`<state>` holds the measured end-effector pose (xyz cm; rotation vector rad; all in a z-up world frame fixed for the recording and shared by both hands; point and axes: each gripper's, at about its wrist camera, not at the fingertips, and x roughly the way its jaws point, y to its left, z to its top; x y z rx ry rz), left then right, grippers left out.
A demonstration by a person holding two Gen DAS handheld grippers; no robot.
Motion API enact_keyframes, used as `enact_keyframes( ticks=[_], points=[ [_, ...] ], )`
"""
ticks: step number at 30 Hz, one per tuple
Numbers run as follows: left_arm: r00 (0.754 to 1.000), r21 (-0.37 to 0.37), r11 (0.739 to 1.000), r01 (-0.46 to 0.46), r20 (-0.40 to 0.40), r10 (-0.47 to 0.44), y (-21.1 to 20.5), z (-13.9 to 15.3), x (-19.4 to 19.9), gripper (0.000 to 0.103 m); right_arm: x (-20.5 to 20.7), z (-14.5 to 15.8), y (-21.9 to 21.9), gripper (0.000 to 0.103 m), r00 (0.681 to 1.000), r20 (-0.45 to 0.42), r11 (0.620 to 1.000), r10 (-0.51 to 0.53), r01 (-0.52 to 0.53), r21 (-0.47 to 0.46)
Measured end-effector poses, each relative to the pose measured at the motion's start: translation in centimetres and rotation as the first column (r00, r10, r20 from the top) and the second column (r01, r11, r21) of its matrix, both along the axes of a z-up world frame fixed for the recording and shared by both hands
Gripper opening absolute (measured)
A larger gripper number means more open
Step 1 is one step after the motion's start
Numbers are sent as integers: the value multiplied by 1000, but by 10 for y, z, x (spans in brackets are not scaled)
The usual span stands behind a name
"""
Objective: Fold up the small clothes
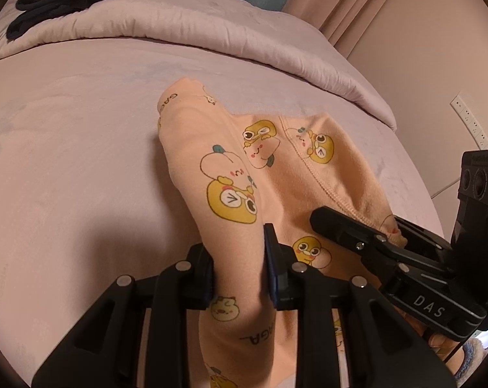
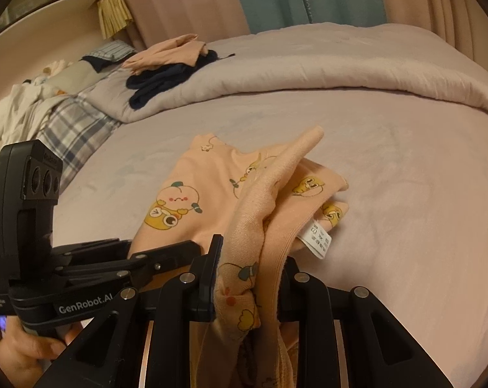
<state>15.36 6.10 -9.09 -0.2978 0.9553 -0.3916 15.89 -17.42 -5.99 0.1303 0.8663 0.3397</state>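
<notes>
A small peach garment (image 1: 231, 161) printed with yellow cartoon animals lies partly on the pink bed sheet (image 1: 66, 161), its near end lifted. My left gripper (image 1: 237, 249) is shut on a bunched fold of it, the cloth pinched between both pads. To the right, my right gripper (image 1: 373, 226) grips the garment's seamed edge. In the right wrist view my right gripper (image 2: 252, 253) is shut on a gathered ribbed edge of the garment (image 2: 192, 194), beside a white care label (image 2: 318, 239). The left gripper (image 2: 159, 250) holds the cloth at the left, with a hand (image 2: 27, 349) below it.
A folded pink duvet (image 2: 308, 68) crosses the far side of the bed. On it sits a pile of dark and peach clothes (image 2: 166, 71). Plaid bedding (image 2: 72, 126) and white cloth lie far left. Curtains hang behind. A socket strip (image 1: 470, 123) is on the right wall.
</notes>
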Motion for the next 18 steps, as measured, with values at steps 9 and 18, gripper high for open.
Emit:
enact_keyframes(
  ticks=[9, 18],
  points=[
    [1000, -18, 1000, -14, 6, 14, 6, 16, -35, 24, -26, 11, 8, 27, 999, 16, 999, 31, -31, 9],
    [1000, -24, 999, -26, 7, 26, 11, 27, -70, 24, -52, 14, 15, 27, 999, 15, 998, 50, -51, 28]
  ],
)
